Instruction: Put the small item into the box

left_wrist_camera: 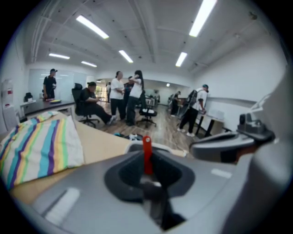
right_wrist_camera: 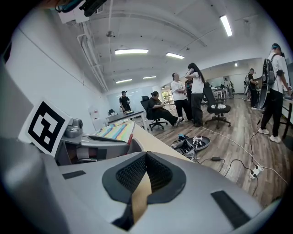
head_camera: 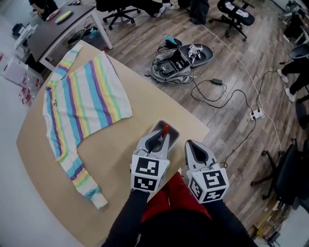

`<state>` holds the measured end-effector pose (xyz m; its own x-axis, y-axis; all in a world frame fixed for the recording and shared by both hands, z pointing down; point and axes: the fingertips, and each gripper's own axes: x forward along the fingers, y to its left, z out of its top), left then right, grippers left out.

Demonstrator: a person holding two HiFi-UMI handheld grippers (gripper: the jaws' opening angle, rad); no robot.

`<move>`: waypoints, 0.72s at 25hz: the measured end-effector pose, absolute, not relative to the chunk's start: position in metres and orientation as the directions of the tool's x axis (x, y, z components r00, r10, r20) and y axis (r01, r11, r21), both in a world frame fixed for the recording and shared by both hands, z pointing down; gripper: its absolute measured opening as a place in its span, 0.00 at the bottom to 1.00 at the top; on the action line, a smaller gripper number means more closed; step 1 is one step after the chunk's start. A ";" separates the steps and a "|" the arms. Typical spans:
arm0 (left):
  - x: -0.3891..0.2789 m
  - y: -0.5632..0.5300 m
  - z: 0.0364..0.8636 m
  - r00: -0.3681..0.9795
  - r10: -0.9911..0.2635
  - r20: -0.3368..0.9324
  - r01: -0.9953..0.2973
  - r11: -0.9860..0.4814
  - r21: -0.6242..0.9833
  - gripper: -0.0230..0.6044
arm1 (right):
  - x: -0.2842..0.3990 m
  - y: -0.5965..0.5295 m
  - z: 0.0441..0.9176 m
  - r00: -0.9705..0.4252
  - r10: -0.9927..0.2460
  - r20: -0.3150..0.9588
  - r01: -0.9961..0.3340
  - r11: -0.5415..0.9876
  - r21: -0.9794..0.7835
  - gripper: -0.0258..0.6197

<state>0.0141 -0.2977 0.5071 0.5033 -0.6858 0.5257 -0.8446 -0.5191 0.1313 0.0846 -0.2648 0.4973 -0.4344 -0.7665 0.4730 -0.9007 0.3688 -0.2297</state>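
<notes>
A small red item (head_camera: 165,128) stands upright between the jaws of my left gripper (head_camera: 163,133), which is shut on it. It hangs just over a small grey box (head_camera: 174,131) near the table's right edge. In the left gripper view the red item (left_wrist_camera: 147,153) rises from the closed pads of the left gripper (left_wrist_camera: 147,170), with the box's pale rim (left_wrist_camera: 167,150) behind it. My right gripper (head_camera: 189,144) rests beside the left one, past the table edge. Its jaws (right_wrist_camera: 145,158) meet at the tip and hold nothing.
A striped sweater (head_camera: 82,99) lies spread over the tan round table (head_camera: 120,159). On the wooden floor are a tangle of cables and an open case (head_camera: 181,60) and a power strip (head_camera: 256,115). Office chairs (head_camera: 236,14) and several people (right_wrist_camera: 187,96) stand farther off.
</notes>
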 end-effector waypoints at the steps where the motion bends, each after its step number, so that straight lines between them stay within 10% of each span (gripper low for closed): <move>1: 0.015 -0.298 0.508 0.501 -0.682 0.532 -0.844 -0.520 0.129 0.12 | 0.085 -0.265 0.498 -0.434 -0.767 0.473 -0.901 0.368 -0.230 0.05; 18: 0.024 -0.297 0.519 0.462 -0.628 0.626 -0.828 -0.558 0.051 0.13 | 0.089 -0.255 0.496 -0.424 -0.768 0.480 -0.906 0.357 -0.229 0.05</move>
<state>0.0235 -0.2971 0.5195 0.4616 -0.6281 0.6265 -0.8282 -0.5582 0.0507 0.0893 -0.2553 0.4964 -0.4242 -0.7681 0.4797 -0.9055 0.3574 -0.2285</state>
